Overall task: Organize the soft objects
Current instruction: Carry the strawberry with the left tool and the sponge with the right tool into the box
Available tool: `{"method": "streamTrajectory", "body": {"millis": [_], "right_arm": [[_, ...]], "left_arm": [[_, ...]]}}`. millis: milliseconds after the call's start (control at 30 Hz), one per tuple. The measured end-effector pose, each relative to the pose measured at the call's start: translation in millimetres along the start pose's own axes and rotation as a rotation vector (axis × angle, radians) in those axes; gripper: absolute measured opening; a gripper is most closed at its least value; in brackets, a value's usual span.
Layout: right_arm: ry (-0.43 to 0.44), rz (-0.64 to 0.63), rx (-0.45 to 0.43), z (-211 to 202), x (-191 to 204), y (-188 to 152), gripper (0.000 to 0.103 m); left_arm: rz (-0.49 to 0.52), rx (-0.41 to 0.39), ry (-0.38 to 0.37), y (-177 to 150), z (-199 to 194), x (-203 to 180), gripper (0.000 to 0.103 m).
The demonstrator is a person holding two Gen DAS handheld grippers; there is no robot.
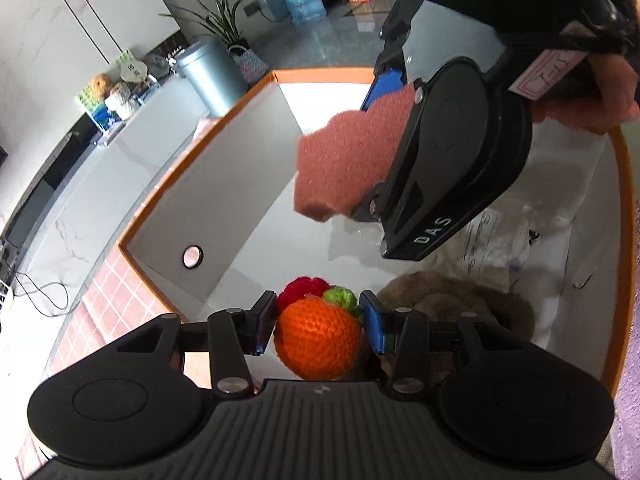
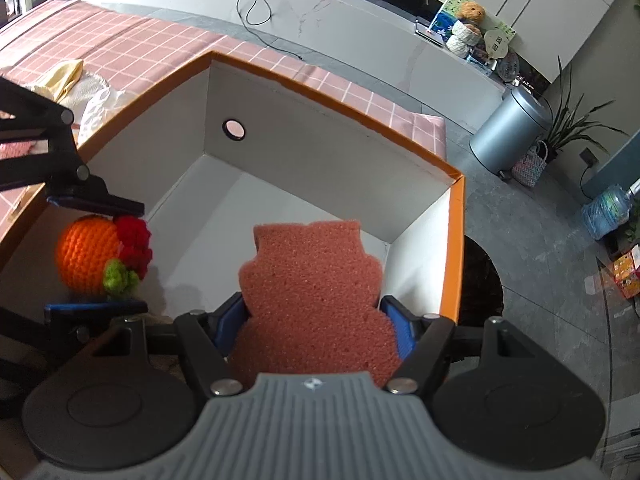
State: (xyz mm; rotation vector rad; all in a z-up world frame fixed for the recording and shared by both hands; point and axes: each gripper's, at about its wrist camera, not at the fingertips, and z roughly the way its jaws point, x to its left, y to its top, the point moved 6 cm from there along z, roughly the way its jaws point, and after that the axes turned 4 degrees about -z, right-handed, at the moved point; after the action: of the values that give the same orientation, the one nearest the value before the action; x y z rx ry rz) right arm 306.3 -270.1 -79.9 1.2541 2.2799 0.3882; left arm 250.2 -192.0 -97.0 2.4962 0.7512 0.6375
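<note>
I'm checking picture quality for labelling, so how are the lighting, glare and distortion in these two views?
Left wrist view: strong fisheye bending, bright glare washing out the box floor, the crocheted orange sharp and vivid, dark corners. Right wrist view: the same curved edges, softer even light, a faint shadow under the pink sponge, its pores crisp; the background floor stays readable.

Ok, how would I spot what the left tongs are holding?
Find the white box with the orange rim on the pink checked cloth. Over its inside, the left tongs grip a crocheted orange ball with red and green yarn tufts. The pink sponge beside it is flat and porous, not knitted.
</note>
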Motion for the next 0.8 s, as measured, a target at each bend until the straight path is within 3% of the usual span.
{"method": "streamTrajectory", "body": {"millis": [300,533,800], "right_arm": [[-0.004,-0.016,0.025,6,-2,-2,0.073],[0.0,-0.011,0.02,3,-5,-3,0.077],[0.02,0.034,0.014,-1,-8,-5,0.079]], "left_arm": [[0.02,0.017,-0.014,-1,4,0,0.056],[0.037,-0.001,-0.001,2,2,-2,0.077],[0.02,-0.024,0.018,1,-9,3,0.083]]}}
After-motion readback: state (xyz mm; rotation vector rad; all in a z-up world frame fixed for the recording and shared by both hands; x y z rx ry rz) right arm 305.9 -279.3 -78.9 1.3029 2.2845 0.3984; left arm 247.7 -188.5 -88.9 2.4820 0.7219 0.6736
